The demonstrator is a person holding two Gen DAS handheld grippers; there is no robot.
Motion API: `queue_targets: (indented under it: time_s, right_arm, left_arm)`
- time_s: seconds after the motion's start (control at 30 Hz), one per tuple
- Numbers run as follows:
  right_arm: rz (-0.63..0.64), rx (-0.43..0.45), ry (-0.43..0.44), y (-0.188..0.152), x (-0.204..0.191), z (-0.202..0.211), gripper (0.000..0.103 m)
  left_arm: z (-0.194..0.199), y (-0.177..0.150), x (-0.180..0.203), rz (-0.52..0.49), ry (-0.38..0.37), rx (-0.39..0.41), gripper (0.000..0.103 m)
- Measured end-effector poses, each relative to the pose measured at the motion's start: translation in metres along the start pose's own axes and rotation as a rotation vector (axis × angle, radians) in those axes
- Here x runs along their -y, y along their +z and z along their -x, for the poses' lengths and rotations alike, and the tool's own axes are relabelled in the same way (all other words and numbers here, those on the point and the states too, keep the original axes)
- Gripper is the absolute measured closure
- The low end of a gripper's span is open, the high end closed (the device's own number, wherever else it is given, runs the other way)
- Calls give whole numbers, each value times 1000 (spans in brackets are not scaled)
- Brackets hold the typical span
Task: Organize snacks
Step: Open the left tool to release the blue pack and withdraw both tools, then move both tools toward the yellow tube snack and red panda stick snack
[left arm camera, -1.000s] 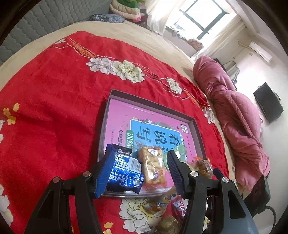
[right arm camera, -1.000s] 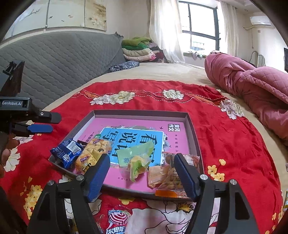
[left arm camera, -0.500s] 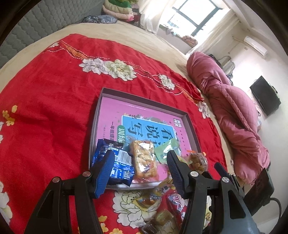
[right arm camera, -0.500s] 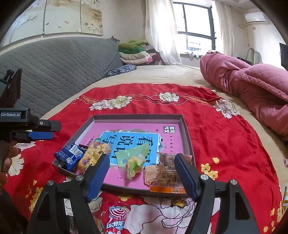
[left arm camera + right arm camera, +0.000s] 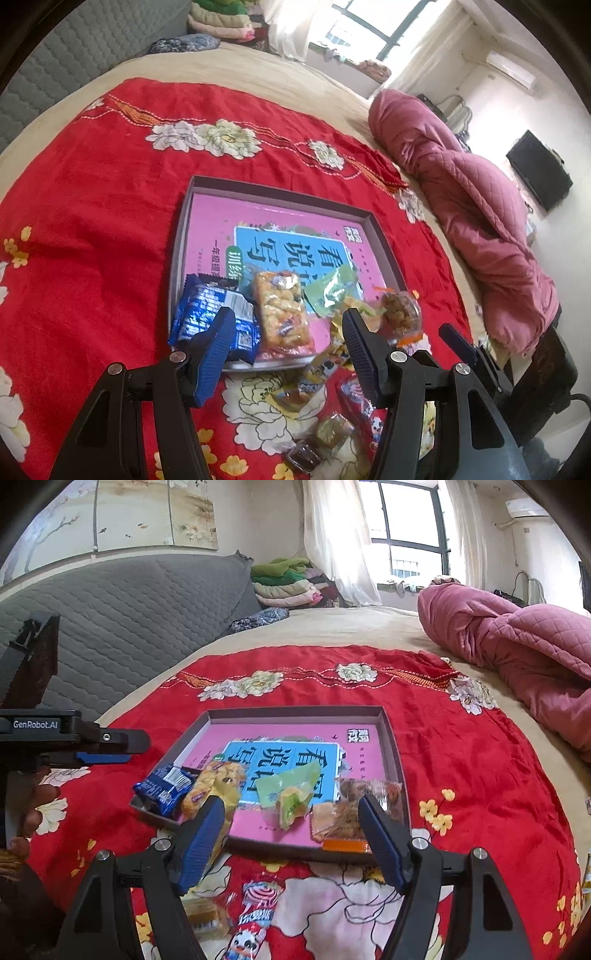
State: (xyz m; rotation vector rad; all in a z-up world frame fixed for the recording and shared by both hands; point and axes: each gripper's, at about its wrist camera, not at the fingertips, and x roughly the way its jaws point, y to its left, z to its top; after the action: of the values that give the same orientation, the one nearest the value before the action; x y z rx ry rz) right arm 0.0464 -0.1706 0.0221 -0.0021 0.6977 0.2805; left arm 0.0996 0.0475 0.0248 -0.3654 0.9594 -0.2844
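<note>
Left gripper point(image 5: 288, 328): mine, half spread, holding nothing, above the tray's near edge.
Right gripper point(image 5: 291, 830): wide, nothing between my fingers either.
Snacks: blue pack point(image 5: 210, 314), orange pack point(image 5: 282, 314), green pack point(image 5: 291, 794) and clear pack point(image 5: 354, 812) sit in the tray point(image 5: 295, 710); more lie loose on the red cloth point(image 5: 92, 240) below.
Risk: crinkly film could slip from my pads; soft bedding may tip the shallow tray.
Textures: glossy wrappers, stiff card tray, plush cloth.
</note>
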Motion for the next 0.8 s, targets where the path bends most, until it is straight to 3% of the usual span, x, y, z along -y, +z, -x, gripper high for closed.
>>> queue_targets:
  time_s: [0.8]
  right_arm:
    - [39, -142, 56, -30, -16, 12, 29]
  left_arm:
    - [-19, -38, 24, -116, 18, -122, 41]
